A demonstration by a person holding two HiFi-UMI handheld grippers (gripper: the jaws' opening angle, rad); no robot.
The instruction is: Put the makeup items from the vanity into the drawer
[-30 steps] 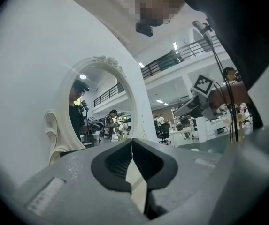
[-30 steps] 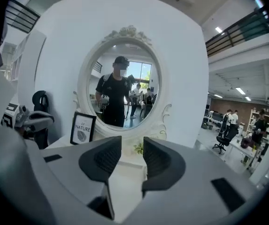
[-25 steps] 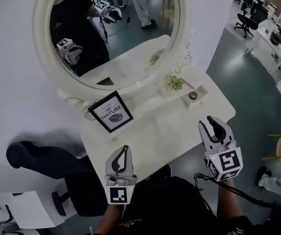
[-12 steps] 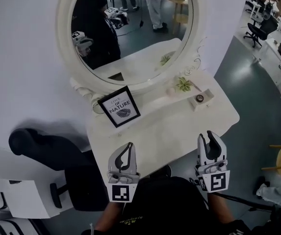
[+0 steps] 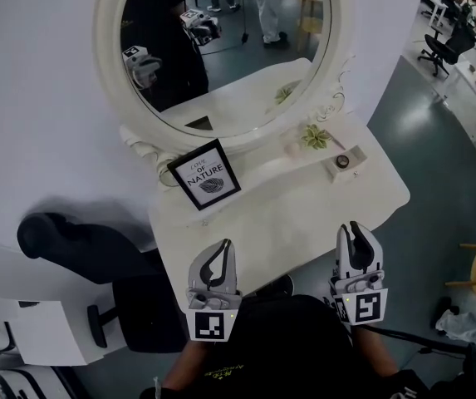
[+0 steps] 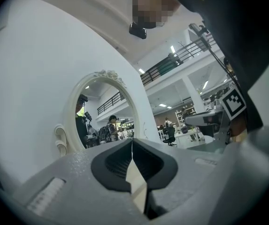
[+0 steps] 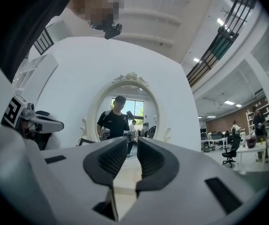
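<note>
Makeup items (image 5: 342, 161) on vanity (image 5: 287, 214), head view only

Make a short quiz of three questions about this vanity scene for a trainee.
1. True or false: in the head view, the framed sign stands right of the small plant.
2. What is between the jaws of the right gripper? A a lipstick; B nothing; C a brush.
3. Which gripper has its jaws together?
Key: 1 false, it stands left of it. 2 B; these jaws have just been closing, a narrow gap shows. 3 the left gripper.
</note>
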